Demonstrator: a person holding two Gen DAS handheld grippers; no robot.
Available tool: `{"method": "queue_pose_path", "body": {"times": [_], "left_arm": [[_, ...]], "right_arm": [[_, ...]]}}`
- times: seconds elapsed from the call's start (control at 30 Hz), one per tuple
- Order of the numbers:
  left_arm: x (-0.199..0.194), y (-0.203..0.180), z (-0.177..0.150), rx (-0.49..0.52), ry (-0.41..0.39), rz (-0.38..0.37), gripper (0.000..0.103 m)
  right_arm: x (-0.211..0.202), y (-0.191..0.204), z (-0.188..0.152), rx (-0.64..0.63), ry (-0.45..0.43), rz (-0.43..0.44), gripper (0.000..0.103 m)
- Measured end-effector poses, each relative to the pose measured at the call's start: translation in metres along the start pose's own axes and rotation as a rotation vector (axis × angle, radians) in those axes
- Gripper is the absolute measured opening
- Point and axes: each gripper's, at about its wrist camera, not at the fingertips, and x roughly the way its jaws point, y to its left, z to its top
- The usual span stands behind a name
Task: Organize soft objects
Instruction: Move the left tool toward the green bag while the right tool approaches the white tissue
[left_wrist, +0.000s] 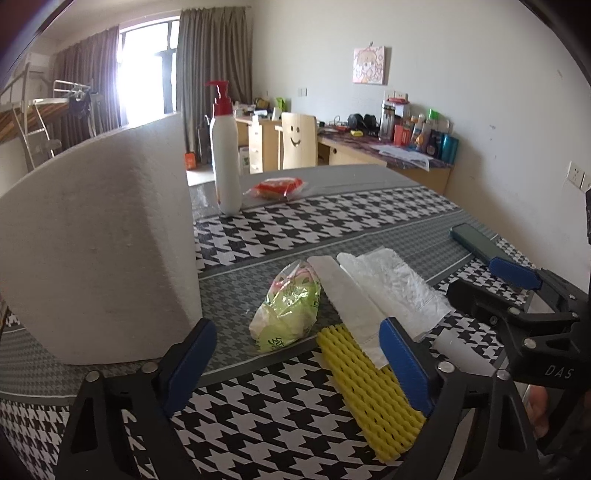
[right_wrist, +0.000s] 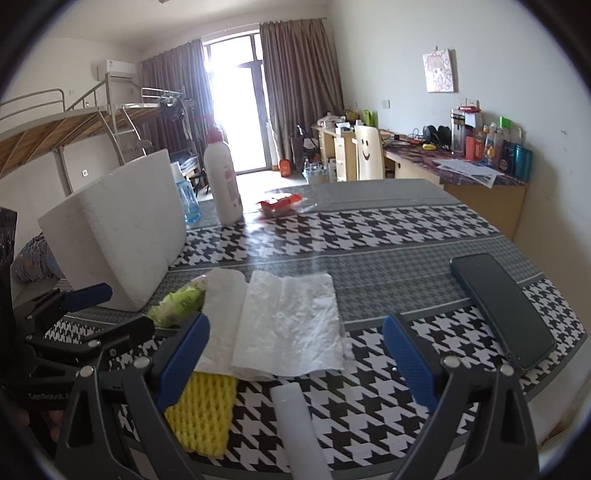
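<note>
My left gripper (left_wrist: 297, 356) stands open low over the table. A crumpled green plastic bag (left_wrist: 286, 314) lies just ahead between its blue pads, untouched. A yellow foam mesh sleeve (left_wrist: 369, 387) and a folded white paper sheet (left_wrist: 351, 299) run under its right pad. My right gripper (right_wrist: 295, 354) is open too, above a clear plastic bag (right_wrist: 295, 325) and a white foam tube (right_wrist: 299, 424). The yellow mesh (right_wrist: 203, 410) lies by its left pad. Each gripper shows in the other's view: the right gripper (left_wrist: 474, 277), the left gripper (right_wrist: 129, 308).
A big white foam block (left_wrist: 99, 251) stands on edge at the left, close to my left gripper. A dark phone (right_wrist: 502, 310) lies at the right. A white pump bottle (left_wrist: 225, 162) and a red snack packet (left_wrist: 277, 188) sit at the far side of the houndstooth tablecloth (left_wrist: 332, 218).
</note>
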Motion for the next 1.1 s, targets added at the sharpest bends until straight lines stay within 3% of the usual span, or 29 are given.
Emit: {"method": "queue_pose_path", "body": {"times": [0.53, 0.8, 0.93, 1.1], "left_arm": [[0.029, -0.003, 0.004, 0.020, 0.094, 0.035, 0.064], [0.035, 0.001, 0.007, 0.033, 0.116, 0.068, 0.062], [0.044, 0.003, 0.008, 0.045, 0.155, 0.086, 0.051], [0.050, 0.002, 0.007, 0.049, 0.181, 0.084, 0.046]], "right_arm": [[0.019, -0.010, 0.001, 0.031, 0.053, 0.024, 0.097], [0.025, -0.009, -0.001, 0.030, 0.073, 0.040, 0.097], [0.029, -0.009, 0.000, 0.029, 0.083, 0.046, 0.097], [0.034, -0.008, 0.002, 0.030, 0.101, 0.051, 0.097]]}}
